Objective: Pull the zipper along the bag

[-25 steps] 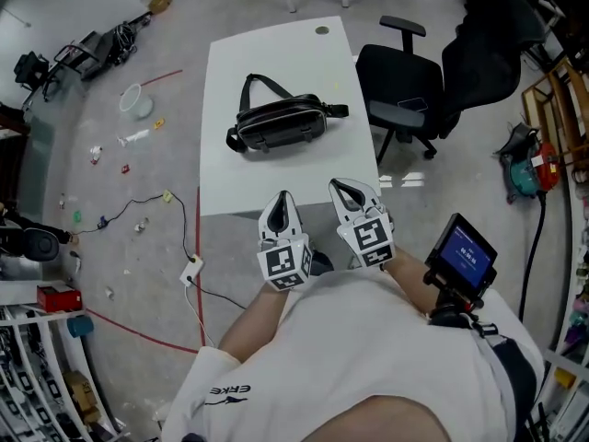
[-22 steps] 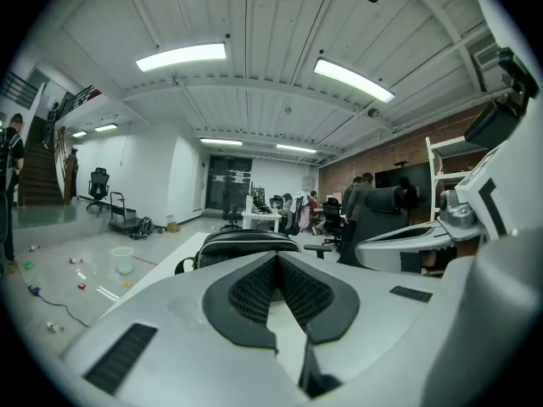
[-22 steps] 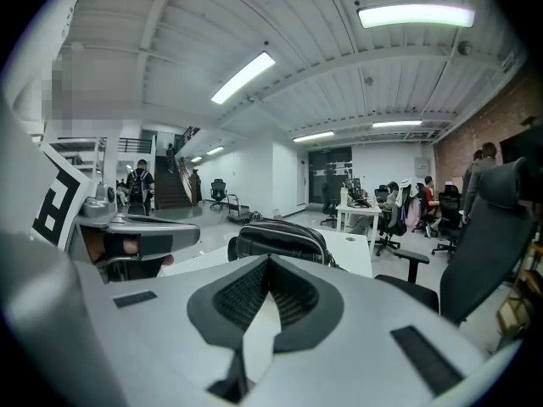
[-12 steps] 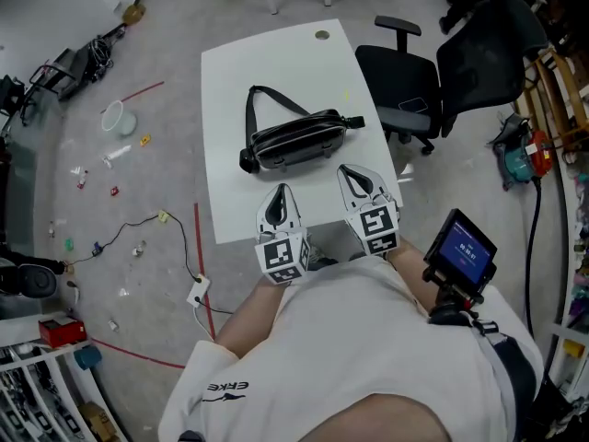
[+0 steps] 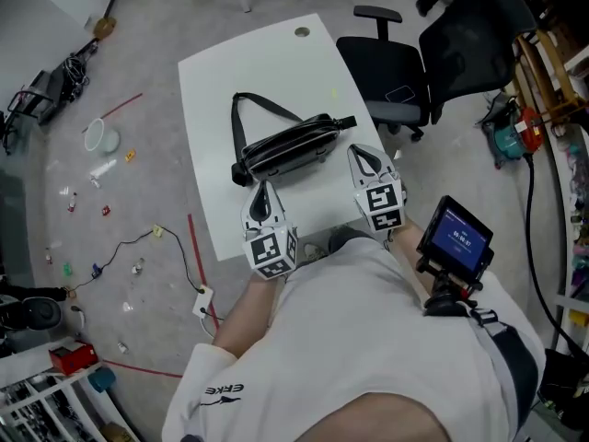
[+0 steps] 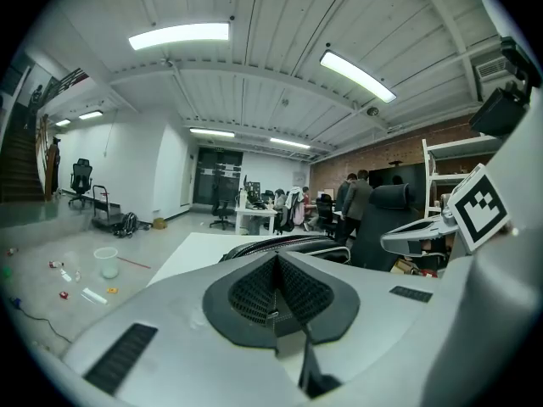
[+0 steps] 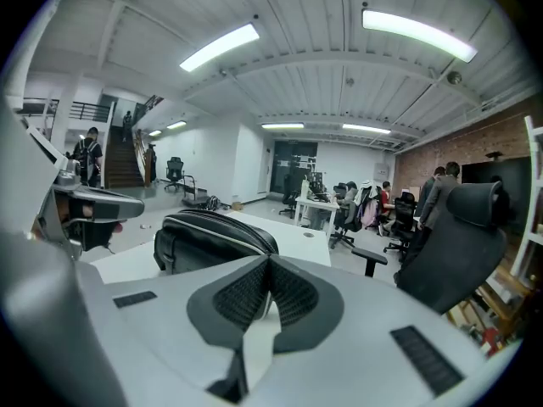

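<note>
The black bag [image 5: 290, 147] lies across the middle of the white worktop [image 5: 267, 72], nearer its near edge. The left gripper [image 5: 262, 190] and right gripper [image 5: 362, 155] hover beside it at that edge, jaws closed together and empty.

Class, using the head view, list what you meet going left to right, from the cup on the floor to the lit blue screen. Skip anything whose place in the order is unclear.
white cup → left gripper → right gripper → blue screen device. The bag is left out because it overlaps both grippers.
</note>
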A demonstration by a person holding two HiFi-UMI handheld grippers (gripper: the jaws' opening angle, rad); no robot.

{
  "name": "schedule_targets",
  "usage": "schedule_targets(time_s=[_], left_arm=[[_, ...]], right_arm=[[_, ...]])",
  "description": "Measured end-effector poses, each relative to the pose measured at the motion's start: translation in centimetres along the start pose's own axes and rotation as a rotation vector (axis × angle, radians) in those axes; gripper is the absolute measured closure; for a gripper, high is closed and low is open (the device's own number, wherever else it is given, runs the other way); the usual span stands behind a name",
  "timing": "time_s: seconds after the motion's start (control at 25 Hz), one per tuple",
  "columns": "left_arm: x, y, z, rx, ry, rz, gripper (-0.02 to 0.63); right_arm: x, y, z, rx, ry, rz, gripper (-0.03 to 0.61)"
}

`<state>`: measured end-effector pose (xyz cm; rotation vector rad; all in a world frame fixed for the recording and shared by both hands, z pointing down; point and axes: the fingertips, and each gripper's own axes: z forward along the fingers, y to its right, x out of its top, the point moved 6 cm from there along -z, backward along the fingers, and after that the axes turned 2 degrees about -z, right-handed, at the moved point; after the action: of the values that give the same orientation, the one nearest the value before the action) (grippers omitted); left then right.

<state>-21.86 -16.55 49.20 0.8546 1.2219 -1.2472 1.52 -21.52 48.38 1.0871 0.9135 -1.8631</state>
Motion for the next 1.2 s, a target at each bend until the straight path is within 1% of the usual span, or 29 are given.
schedule_targets(time_s=[0.08, 0.16, 0.24, 0.32, 0.48, 0.64, 0.76, 0.88, 1.08, 1.2], left_arm=[[0.1, -0.1, 1.4, 0.011, -0.012, 0.016, 0.612], [-0.2, -0.1, 3.9, 0.029, -0.037, 0.028, 0.611], [-0.5, -0.3, 6.7, 0.052, -0.059, 0.036, 0.611], [-0.4, -0.6, 7.8, 0.075, -0.064, 0.046, 0.611], [0.6, -1.4, 6.6, 0.112, -0.049, 0.079, 0.611], [1.4, -2.2, 5.9, 0.143, -0.052, 0.094, 0.611], [1.5, -2.7, 5.5, 0.157, -0.061, 0.097, 0.611], [1.7, -3.0, 4.9, 0.158, -0.069, 0.099, 0.611], [2.1, -3.3, 3.9, 0.149, -0.073, 0.099, 0.611], [2.4, -3.5, 3.5, 0.144, -0.070, 0.100, 0.611]], right_arm=[[-0.5, 1.7, 1.5, 0.001, -0.018, -0.007, 0.574], [-1.4, 3.9, 4.3, 0.017, -0.050, -0.032, 0.574], [-2.5, 6.0, 7.3, 0.042, -0.080, -0.082, 0.574], [-3.3, 6.9, 8.8, 0.061, -0.094, -0.134, 0.574], [-3.6, 6.2, 9.1, 0.104, -0.101, -0.219, 0.574], [-3.9, 5.0, 9.5, 0.180, -0.107, -0.364, 0.572], [-4.1, 4.5, 9.6, 0.220, -0.109, -0.438, 0.572], [-3.9, 3.9, 9.5, 0.260, -0.110, -0.491, 0.572], [-3.3, 2.7, 9.2, 0.340, -0.098, -0.612, 0.568], [-2.8, 2.6, 9.0, 0.389, -0.092, -0.663, 0.547]])
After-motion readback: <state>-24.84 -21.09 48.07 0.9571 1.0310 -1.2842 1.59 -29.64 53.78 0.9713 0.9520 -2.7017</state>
